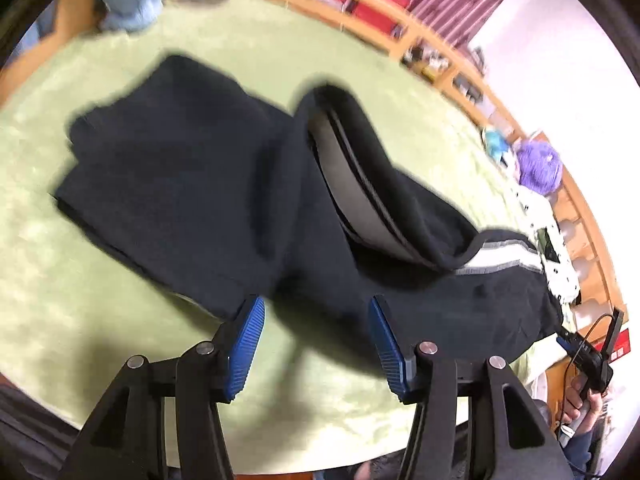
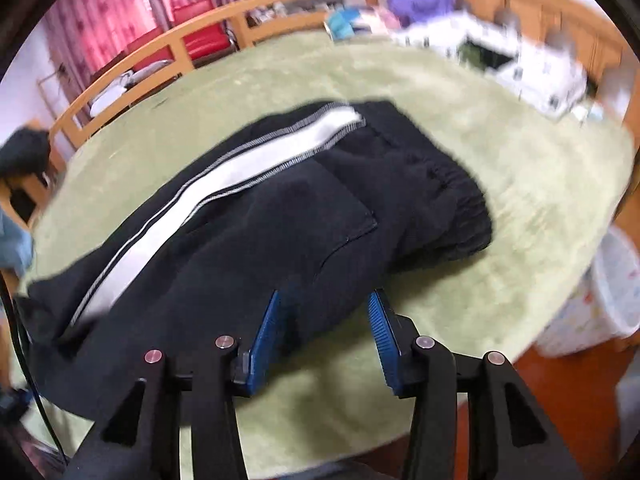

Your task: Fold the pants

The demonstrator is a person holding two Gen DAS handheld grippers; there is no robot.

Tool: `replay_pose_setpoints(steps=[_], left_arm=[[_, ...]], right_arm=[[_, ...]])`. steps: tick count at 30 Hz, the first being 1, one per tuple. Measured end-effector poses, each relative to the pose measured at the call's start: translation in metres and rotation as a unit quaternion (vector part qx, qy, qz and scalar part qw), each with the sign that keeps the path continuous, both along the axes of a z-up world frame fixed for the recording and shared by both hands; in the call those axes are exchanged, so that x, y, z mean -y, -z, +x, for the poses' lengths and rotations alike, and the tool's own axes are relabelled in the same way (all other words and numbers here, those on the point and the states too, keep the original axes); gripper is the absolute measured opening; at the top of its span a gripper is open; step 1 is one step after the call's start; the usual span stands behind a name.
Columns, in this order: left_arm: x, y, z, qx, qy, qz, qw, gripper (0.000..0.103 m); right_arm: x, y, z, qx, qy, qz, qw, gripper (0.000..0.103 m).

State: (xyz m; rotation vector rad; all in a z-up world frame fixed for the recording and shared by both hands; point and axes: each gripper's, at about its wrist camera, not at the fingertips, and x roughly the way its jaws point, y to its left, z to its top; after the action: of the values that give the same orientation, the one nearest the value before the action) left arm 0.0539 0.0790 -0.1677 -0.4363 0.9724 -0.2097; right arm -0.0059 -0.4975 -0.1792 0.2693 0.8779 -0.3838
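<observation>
Black fleece pants with a white side stripe [image 2: 224, 184] lie folded once, rumpled, on the green cloth-covered counter [image 1: 100, 300]. Left gripper [image 1: 316, 340] and right gripper [image 2: 324, 332] are part-open and empty. Further folds and smoothing likely remain.

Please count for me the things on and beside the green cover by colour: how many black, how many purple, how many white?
Black: 1, the pants with a white side stripe
Purple: 1, a fluffy thing at the edge
White: 1, a patterned cloth, blurred
Total: 3
</observation>
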Motion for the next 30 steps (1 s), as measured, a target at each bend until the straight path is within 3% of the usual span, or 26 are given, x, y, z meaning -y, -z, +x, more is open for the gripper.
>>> replay_pose_setpoints(steps=[7, 11, 13, 16, 19, 22, 25, 30], left_arm=[[-0.068, -0.019, 0.020, 0.028, -0.067, 0.017, 0.9972, 0.055], [-0.103, -0.013, 0.043, 0.026, -0.095, 0.046, 0.9941, 0.055], [-0.122, 0.002, 0.059, 0.008, -0.129, 0.068, 0.9892, 0.055], [-0.151, 0.025, 0.080, -0.015, -0.149, 0.063, 0.9867, 0.055], [-0.167, 0.042, 0.102, -0.026, -0.149, 0.066, 0.9862, 0.055], [-0.165, 0.062, 0.119, -0.045, -0.141, 0.037, 0.9883, 0.053], [-0.162, 0.071, 0.125, -0.041, -0.147, 0.036, 0.9876, 0.052], [-0.162, 0.070, 0.129, -0.043, -0.147, 0.018, 0.9881, 0.016]], right_arm=[[-0.032, -0.010, -0.010, 0.075, 0.003, 0.004, 0.997, 0.050], [-0.034, 0.000, -0.001, 0.075, 0.005, 0.034, 0.997, 0.052], [-0.033, -0.004, -0.003, 0.092, 0.008, 0.038, 0.995, 0.052], [-0.031, 0.001, 0.004, 0.092, 0.006, 0.052, 0.994, 0.054], [-0.035, 0.005, 0.013, 0.080, -0.002, 0.047, 0.996, 0.054], [-0.043, 0.003, 0.014, 0.093, -0.020, 0.041, 0.995, 0.054], [-0.051, 0.002, 0.017, 0.088, -0.021, 0.022, 0.996, 0.054], [-0.068, 0.006, 0.029, 0.062, -0.030, -0.025, 0.997, 0.054]])
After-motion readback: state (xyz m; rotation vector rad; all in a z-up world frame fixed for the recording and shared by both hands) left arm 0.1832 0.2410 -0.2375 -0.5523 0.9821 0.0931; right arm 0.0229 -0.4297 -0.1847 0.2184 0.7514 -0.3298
